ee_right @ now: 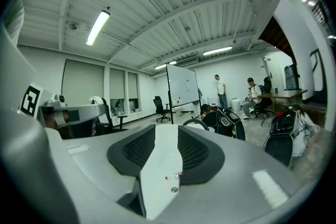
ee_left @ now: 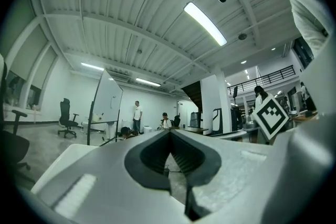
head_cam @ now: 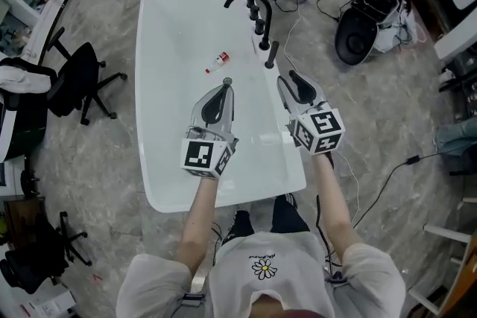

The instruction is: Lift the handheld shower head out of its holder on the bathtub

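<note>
The handheld shower head [head_cam: 272,54] is a short black wand standing upright in its holder on the right rim of the white bathtub [head_cam: 168,48], just in front of the black faucet [head_cam: 257,7]. My right gripper [head_cam: 289,78] hovers over that rim just short of the wand, open and holding nothing. In the right gripper view, the right gripper [ee_right: 166,131] shows the tub floor between its pads. My left gripper [head_cam: 225,88] hangs over the tub's middle near the drain [head_cam: 227,81]. Its tips meet in the left gripper view, so the left gripper [ee_left: 170,132] is shut on nothing.
A small red-capped bottle [head_cam: 218,62] lies in the tub. Black office chairs [head_cam: 82,78] stand to the left. Bags [head_cam: 365,30] and cables lie on the floor to the right. People sit and stand far across the room [ee_right: 219,91].
</note>
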`<action>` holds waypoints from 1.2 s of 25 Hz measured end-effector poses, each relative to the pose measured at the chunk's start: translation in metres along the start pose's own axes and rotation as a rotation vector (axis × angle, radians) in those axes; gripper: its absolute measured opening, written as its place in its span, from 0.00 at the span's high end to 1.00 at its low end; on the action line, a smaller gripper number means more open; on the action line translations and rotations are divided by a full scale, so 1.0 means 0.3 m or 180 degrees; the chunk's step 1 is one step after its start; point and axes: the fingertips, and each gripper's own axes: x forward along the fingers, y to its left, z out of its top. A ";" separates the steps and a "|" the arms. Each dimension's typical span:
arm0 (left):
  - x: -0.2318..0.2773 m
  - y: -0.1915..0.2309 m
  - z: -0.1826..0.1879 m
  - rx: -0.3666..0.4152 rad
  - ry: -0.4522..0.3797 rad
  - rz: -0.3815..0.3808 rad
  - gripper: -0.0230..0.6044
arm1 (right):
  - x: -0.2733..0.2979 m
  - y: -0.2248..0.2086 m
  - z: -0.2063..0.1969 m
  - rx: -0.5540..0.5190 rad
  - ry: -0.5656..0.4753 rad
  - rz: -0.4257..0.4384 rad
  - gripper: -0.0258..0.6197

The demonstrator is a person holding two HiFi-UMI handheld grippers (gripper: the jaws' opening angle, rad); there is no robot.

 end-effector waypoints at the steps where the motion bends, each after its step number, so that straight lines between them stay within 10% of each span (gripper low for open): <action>1: 0.039 0.007 -0.030 0.0000 0.0017 -0.0026 0.96 | 0.050 -0.040 -0.039 0.0010 0.0069 -0.0003 0.73; 17: 0.360 0.227 -0.606 -0.0125 0.0127 0.0070 0.96 | 0.712 -0.533 -0.864 0.0247 0.1019 -0.0522 0.58; 30: 0.369 0.318 -0.735 -0.0114 0.0187 0.0179 0.96 | 0.845 -0.588 -0.998 -0.0011 0.1093 -0.0646 0.72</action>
